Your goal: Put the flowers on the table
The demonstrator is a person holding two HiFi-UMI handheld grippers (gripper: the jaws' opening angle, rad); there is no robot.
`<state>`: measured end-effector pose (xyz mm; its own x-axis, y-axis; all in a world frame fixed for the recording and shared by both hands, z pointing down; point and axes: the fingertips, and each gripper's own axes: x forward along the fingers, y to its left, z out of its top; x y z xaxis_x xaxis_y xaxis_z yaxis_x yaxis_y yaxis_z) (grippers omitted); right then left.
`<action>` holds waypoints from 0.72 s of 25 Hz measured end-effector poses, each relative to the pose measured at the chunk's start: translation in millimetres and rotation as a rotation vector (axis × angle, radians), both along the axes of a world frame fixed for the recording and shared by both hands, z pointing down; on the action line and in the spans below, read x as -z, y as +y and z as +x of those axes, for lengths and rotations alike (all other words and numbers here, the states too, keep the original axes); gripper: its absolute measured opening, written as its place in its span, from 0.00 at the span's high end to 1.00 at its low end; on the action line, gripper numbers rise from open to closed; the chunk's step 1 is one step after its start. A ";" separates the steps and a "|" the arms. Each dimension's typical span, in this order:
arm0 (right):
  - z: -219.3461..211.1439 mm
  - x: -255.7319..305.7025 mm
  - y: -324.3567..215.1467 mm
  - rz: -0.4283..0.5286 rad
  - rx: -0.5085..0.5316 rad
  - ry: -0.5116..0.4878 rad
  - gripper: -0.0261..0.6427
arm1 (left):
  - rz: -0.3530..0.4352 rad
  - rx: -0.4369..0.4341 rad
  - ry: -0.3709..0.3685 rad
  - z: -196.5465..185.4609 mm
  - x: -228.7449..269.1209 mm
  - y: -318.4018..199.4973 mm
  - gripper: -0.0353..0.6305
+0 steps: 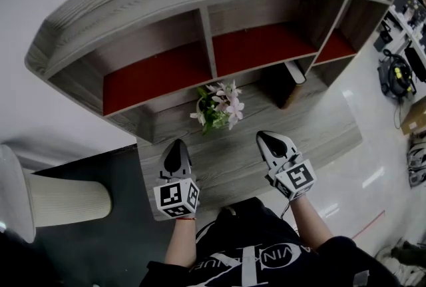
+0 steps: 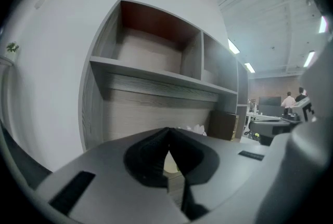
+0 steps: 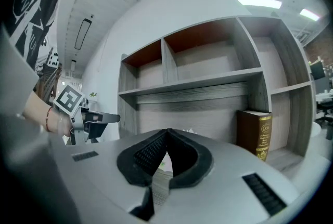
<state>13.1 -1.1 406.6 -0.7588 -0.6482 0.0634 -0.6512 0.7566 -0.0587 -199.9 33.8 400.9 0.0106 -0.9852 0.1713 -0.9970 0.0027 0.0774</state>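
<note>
Flowers (image 1: 220,108) ahead, right of left gripper (image 1: 177,145)

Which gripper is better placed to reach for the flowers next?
Right, narrowly: the right gripper angles toward the flowers, while the left gripper points past them. Both are shut and empty.

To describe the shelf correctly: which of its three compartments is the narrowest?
The right-hand compartment, nearest the book; the left compartment and middle compartment are clearly wider.
</note>
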 end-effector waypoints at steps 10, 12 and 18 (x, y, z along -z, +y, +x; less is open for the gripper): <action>4.1 20.1 -4.0 0.041 0.000 -0.004 0.95 | 0.040 0.019 -0.037 -4.6 20.5 6.2 0.94; 6.0 22.8 -5.3 0.046 -0.001 -0.005 0.95 | 0.053 0.025 -0.037 -6.1 25.7 7.0 0.94; 10.4 30.0 -9.0 0.067 -0.009 -0.005 0.95 | 0.077 0.028 -0.035 -9.1 34.9 10.2 0.94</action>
<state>23.5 -10.2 376.6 -0.7530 -0.6579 0.0165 -0.6580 0.7529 -0.0114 -209.0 44.0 365.9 -0.0214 -0.9953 0.0946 -0.9987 0.0256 0.0431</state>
